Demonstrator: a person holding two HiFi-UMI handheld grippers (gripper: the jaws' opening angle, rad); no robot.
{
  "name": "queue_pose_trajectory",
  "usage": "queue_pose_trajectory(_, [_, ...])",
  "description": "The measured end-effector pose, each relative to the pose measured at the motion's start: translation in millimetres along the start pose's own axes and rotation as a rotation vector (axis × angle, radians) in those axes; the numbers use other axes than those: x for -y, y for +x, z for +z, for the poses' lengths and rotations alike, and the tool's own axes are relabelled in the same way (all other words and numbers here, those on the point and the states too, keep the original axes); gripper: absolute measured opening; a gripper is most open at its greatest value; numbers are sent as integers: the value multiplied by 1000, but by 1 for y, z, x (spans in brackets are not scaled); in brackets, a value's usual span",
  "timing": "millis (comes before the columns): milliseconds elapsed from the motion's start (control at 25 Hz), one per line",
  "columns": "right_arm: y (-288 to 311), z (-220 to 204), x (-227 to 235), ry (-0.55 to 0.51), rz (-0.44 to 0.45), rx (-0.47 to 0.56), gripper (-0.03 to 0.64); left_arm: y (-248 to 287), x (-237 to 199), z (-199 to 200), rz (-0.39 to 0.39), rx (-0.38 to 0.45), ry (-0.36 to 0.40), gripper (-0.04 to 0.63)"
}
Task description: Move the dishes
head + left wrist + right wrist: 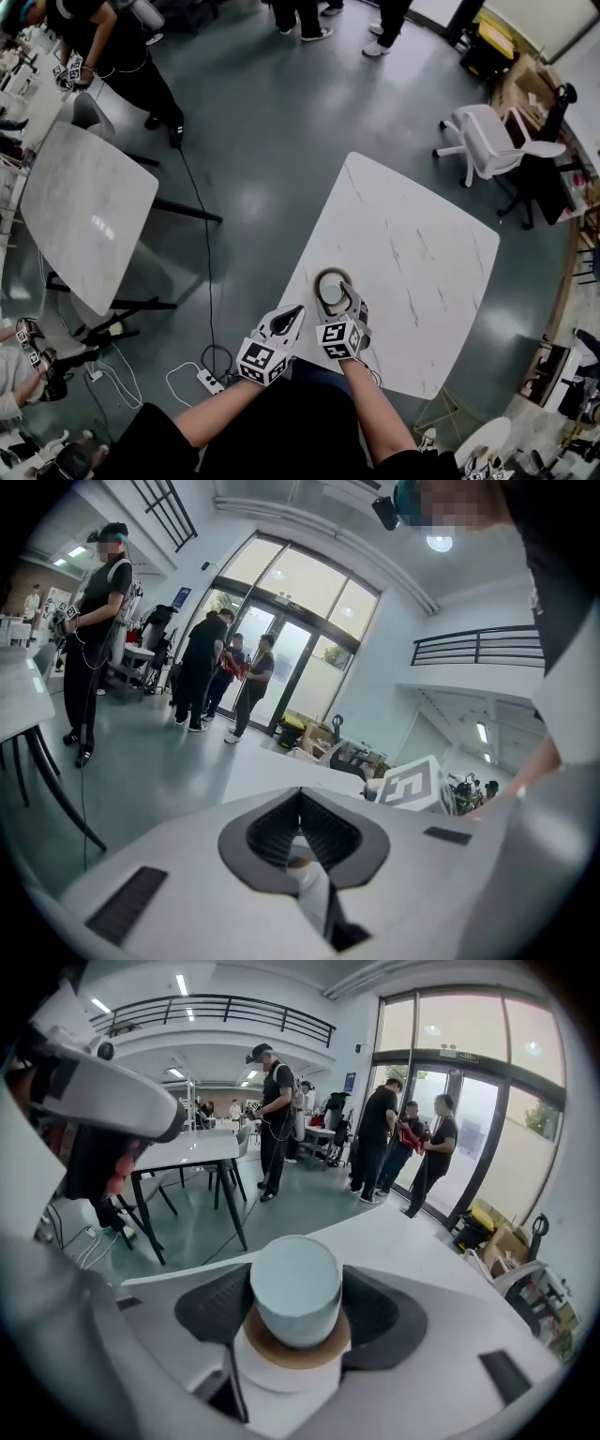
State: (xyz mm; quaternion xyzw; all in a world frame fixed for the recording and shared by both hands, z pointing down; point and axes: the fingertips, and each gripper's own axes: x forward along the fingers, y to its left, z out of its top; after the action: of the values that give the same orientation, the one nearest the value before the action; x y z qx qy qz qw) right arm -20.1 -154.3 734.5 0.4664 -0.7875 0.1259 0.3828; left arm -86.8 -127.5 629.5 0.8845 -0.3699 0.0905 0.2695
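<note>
Right gripper (336,298) jaws stand wide around a cup (295,1288) on its saucer (292,1354) at the table's (422,253) near edge. Left gripper (293,313) jaws are closed.

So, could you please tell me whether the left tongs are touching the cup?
Apart. The head view shows the left tongs, shut, ending short of the cup and off to its left, with a visible gap between them.

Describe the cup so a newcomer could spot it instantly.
Find the white marble table nearest the person, then the right gripper at its near edge. Between its jaws stands the pale blue cup on a round brown coaster, the only dishes there.
</note>
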Motion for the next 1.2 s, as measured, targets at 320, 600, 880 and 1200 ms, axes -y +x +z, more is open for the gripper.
queue_pose_trajectory(320, [13,-3,1,-18,-18,55,304,-9,-12,-9,17,-14,-3,17])
queue_pose_trajectory(600, [21,-6,3,21,1,95,328,-18,-18,-15,40,-33,-21,17])
queue_pose_trajectory(880, [4,3,18,266,51,230,327,-15,-14,-5,-48,12,-46,17])
queue_pose_trajectory(1200, [-66,18,30,583,39,388,327,-13,4,-8,-194,-43,-70,20])
